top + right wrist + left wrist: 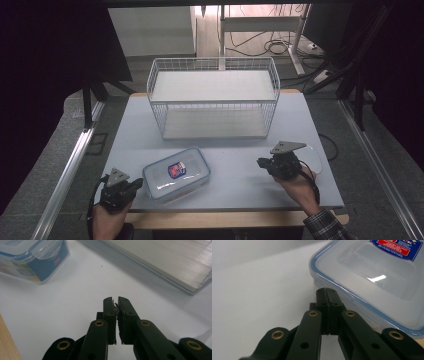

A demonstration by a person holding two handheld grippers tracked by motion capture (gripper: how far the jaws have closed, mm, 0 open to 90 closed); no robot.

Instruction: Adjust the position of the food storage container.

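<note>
A clear plastic food box (176, 173) with a blue-sealed lid and a red and blue label lies near the table's front left. My left gripper (136, 185) sits just left of it, low over the table. In the left gripper view its jaws are pressed together with nothing between them, and the left gripper (326, 290) has its tips right by the box (372, 277), under the lid's rim. My right gripper (262, 162) hovers at the front right and points left. The right gripper (115, 300) is shut and empty but for a hairline slit, well short of the box (37, 262).
A white wire basket (214, 95) with an upper shelf stands at the table's back centre; its base board (162, 262) lies ahead and right of the right jaws. The pale table (240, 180) has a wooden front edge. Metal rails run along both sides.
</note>
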